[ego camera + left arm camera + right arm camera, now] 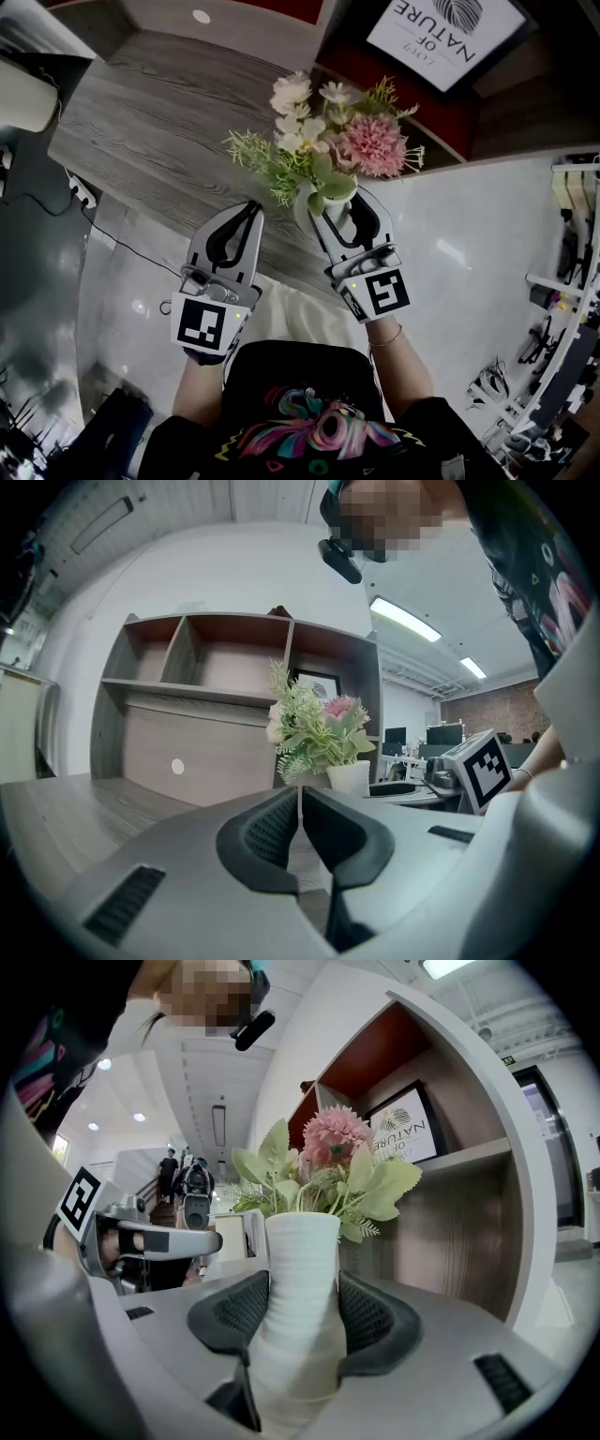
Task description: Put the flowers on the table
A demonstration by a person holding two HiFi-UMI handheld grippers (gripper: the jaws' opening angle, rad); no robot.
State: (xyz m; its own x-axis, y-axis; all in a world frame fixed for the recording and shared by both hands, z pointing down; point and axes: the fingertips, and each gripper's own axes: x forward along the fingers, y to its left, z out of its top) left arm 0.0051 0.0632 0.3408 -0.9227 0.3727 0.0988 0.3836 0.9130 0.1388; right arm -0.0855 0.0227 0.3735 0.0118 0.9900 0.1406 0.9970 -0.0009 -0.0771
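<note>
Head view: the white vase (pixel 337 216) of flowers (pixel 328 131) is carried upright in the right gripper (pixel 340 202), over the near edge of the grey wood-grain counter (pixel 159 122), most of which is spread toward 10 o'clock. The vase's long axis is kept vertical, rising from between the jaws toward 12 o'clock. The right jaws are spread wide and pressed on both sides of the vase's waist. The left gripper (pixel 248 208) is held just beside, at 9 o'clock, its jaws closed together on nothing. Whether the base touches the counter cannot be told; lowering is probably needed.
</note>
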